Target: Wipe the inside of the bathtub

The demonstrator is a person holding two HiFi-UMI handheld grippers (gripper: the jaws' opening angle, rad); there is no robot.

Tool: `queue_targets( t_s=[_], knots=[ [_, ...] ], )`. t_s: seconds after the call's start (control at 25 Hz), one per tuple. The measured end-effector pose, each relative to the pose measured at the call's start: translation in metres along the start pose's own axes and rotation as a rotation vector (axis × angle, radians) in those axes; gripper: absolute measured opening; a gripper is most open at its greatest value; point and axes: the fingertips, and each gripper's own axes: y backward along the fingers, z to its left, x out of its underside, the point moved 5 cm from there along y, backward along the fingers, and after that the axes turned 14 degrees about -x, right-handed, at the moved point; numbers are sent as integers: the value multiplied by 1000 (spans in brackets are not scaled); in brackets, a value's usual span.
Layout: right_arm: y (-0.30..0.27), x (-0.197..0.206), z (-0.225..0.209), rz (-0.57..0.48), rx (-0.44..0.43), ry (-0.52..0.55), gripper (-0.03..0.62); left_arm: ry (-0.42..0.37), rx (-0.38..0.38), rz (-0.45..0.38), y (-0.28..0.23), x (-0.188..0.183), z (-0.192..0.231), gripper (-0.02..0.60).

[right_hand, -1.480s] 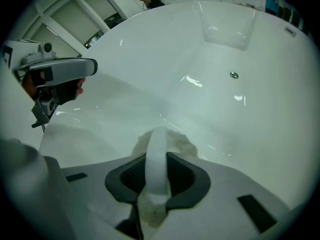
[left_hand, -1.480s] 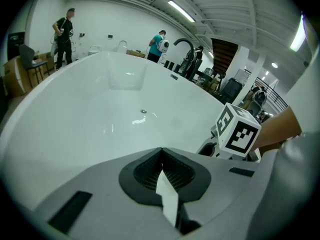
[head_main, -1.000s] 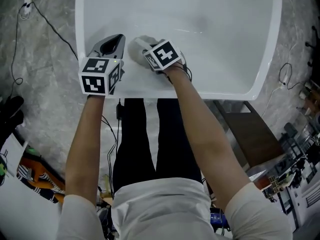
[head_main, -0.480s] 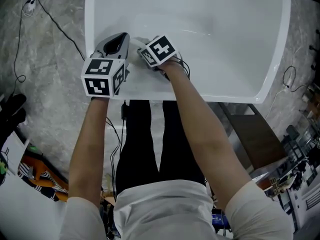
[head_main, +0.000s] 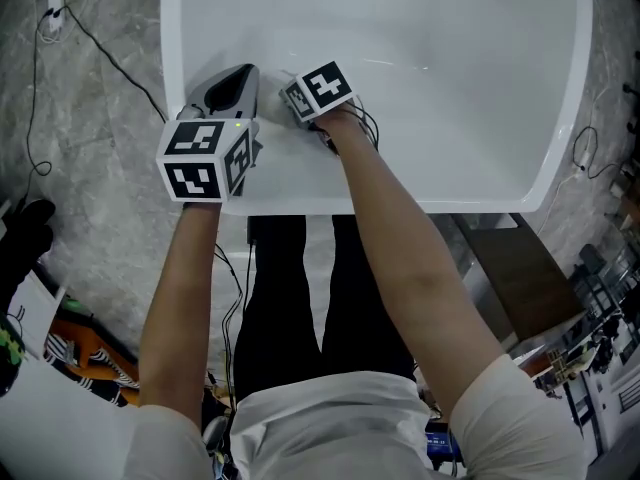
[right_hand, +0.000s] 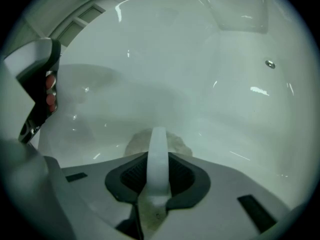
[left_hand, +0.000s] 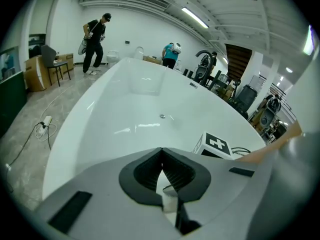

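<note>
One crumpled off-white wiping cloth [right_hand: 177,144] sits low in the right gripper view, bunched against the inner wall of the glossy white bathtub [head_main: 450,98], with a pale strip of it running back between the jaws. The right gripper [right_hand: 158,156] is clamped on that strip, so the wad leads and the tool stays behind it, which suits pushing the cloth over the surface without scraping the enamel. The wad itself is too bunched to show a clear long axis; only the pinched strip has one, and it lies along the gripper's own line, pointing into the tub. In the head view the right gripper [head_main: 312,96] is inside the basin in the upper left of the frame, close to the near rim, its marker cube covering the cloth. The tub appears to run lengthwise from the bottom of that frame towards the top and out of it, with the person standing at one short end; a small metal drain fitting [right_hand: 270,63] sits farther up the basin. The left gripper [head_main: 240,78] lies just beside the right one, over the tub's near left corner, its jaws brought together on nothing; it is probably there to steady the person's lean, though contact with the rim cannot be confirmed. Grey stone floor [head_main: 90,168] with black cables [head_main: 110,48] surrounds the tub.
</note>
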Motion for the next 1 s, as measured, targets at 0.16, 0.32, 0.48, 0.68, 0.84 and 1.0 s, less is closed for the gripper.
queue_targets(
  t_s=[0.16, 0.32, 0.48, 0.68, 0.84, 1.0],
  knots=[
    [-5, -1, -17, -30, 9, -45, 97, 39, 5, 14, -10, 1, 1, 11],
    [-10, -3, -30, -38, 37, -65, 97, 60, 10, 44, -21, 7, -1, 11],
    [-16, -4, -42, -33, 55, -82, 97, 97, 10, 66, -28, 13, -1, 12],
    [-13, -4, -51, -48, 65, -102, 97, 91, 16, 77, -36, 18, -3, 12],
    [-5, 2, -58, -42, 78, -105, 97, 86, 14, 82, -42, 20, -7, 11],
    [11, 11, -70, -30, 97, -109, 97, 78, 16, 78, -46, 19, -12, 11]
  ],
)
